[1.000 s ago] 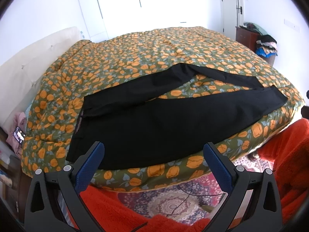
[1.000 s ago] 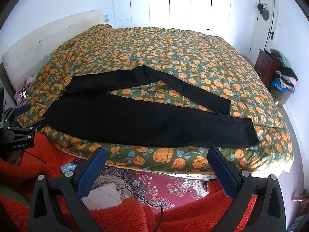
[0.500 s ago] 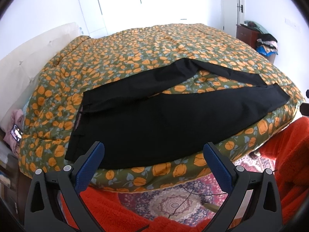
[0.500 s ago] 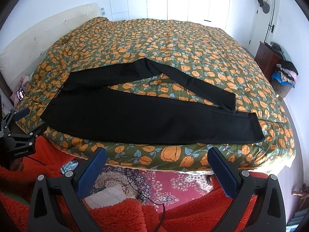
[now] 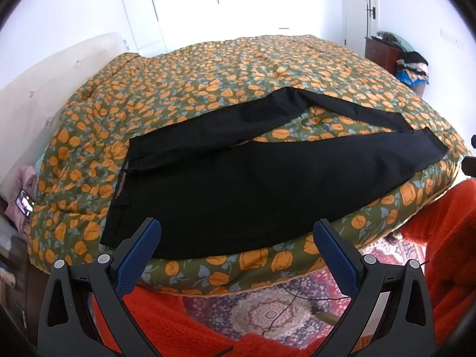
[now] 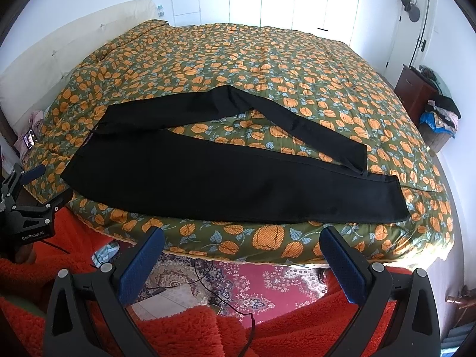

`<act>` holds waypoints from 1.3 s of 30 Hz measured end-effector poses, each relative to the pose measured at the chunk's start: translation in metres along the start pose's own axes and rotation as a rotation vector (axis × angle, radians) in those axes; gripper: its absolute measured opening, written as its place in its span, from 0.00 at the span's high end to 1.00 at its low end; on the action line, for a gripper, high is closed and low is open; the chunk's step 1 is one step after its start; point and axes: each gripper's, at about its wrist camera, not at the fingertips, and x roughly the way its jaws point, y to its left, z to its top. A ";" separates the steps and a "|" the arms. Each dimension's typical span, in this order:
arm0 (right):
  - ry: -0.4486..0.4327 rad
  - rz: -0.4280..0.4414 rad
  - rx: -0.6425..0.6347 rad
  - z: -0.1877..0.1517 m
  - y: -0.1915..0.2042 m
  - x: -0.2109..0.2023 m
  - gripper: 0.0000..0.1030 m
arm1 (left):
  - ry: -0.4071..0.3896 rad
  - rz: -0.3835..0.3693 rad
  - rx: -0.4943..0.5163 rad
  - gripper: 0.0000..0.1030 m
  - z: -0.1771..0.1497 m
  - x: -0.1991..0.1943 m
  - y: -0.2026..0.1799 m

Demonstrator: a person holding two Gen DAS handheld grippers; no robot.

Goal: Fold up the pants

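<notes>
Black pants (image 5: 253, 184) lie spread on the bed's near edge, waistband at the left, one leg along the edge, the other bent away and back. They also show in the right wrist view (image 6: 208, 172). My left gripper (image 5: 236, 232) is open and empty, just short of the waist end. My right gripper (image 6: 242, 241) is open and empty, off the bed edge near the leg's middle. The left gripper also shows at the left in the right wrist view (image 6: 35, 190).
The bed has a green quilt with orange flowers (image 6: 267, 59) and a cream headboard (image 6: 59, 47). A patterned rug (image 6: 238, 276) with a cable lies below. A phone (image 5: 25, 205) lies by the bed's left corner. A dresser with clothes (image 6: 431, 104) stands at the right.
Both grippers have moved a little closer to the bed edge and the pants. Both stay open. The pants have not moved.
</notes>
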 end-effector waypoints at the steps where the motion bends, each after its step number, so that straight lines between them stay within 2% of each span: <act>1: 0.001 0.001 -0.002 0.000 0.001 0.000 0.00 | 0.000 -0.001 0.000 0.01 0.001 0.000 0.001; 11: -0.019 0.013 -0.006 0.000 0.005 -0.006 0.00 | -0.007 0.028 0.006 0.01 -0.002 -0.006 0.004; 18: -0.089 0.018 0.016 -0.007 -0.001 -0.025 0.00 | -0.020 0.038 0.006 0.01 -0.004 -0.019 0.000; 24: -0.155 -0.026 0.027 -0.016 -0.016 -0.036 0.00 | -0.002 0.007 -0.022 0.01 0.000 -0.024 -0.004; 33: -0.156 -0.033 -0.004 -0.024 -0.027 -0.032 0.00 | 0.001 -0.027 -0.058 0.01 0.010 -0.028 -0.021; 39: -0.144 -0.059 0.016 -0.027 -0.039 -0.032 0.00 | 0.017 -0.009 -0.022 0.01 0.012 -0.027 -0.038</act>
